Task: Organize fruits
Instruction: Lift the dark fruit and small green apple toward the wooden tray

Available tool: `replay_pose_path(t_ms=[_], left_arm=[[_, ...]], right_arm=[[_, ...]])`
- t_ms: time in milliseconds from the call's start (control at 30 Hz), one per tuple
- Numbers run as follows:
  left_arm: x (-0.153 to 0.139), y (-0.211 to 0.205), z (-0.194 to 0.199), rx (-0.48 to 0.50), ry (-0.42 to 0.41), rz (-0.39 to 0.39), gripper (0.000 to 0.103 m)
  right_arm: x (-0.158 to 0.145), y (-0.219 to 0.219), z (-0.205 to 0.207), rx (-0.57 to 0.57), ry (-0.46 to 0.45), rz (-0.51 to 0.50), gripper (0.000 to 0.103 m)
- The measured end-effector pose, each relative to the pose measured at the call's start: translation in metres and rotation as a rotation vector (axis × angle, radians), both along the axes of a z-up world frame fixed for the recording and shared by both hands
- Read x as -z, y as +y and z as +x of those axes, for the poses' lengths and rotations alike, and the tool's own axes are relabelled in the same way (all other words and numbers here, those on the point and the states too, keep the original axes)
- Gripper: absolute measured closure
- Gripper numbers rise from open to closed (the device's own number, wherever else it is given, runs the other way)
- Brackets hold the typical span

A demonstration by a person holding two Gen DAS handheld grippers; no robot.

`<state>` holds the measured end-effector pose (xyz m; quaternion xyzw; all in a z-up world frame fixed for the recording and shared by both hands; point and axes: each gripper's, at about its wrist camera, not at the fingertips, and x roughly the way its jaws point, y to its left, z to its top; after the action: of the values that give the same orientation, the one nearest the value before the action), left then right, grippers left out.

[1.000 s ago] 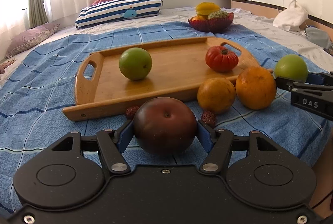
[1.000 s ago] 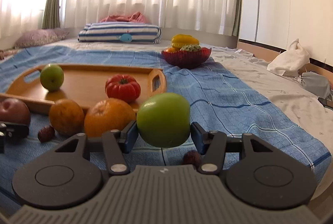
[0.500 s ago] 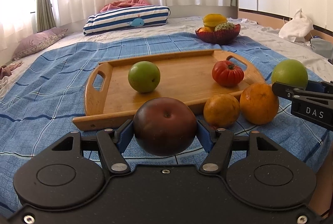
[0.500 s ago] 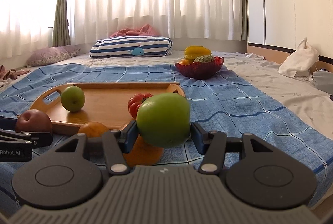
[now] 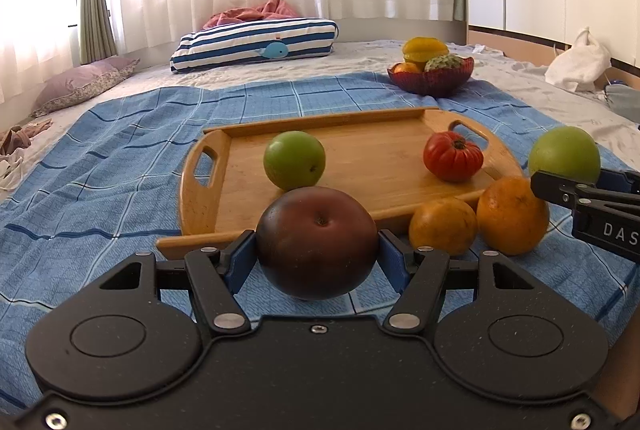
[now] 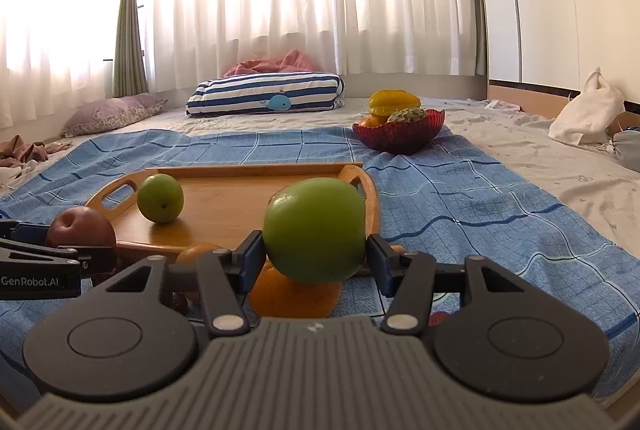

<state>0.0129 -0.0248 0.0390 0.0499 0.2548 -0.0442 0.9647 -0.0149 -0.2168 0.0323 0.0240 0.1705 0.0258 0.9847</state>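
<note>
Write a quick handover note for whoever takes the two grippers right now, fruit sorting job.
Left gripper: shut on dark red apple, off the blanket.
Right gripper: shut on green apple, also raised.
Tray: holds a second green apple and a tomato.
Two oranges lie on the blanket by the tray's near edge.
Bowl behind the tray has other fruit.
Done: two pieces on the tray.
Left: probably set down both held apples, then the oranges.
</note>
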Motion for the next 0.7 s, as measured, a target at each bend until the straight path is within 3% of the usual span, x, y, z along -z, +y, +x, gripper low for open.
replay_pose_path(t_ms=[700], left_arm=[[-0.048,0.047,0.072,-0.048,-0.054,-0.065,0.040]], right_arm=[[-0.037,-0.007,0.071,-0.073,0.010,0.085,0.044]])
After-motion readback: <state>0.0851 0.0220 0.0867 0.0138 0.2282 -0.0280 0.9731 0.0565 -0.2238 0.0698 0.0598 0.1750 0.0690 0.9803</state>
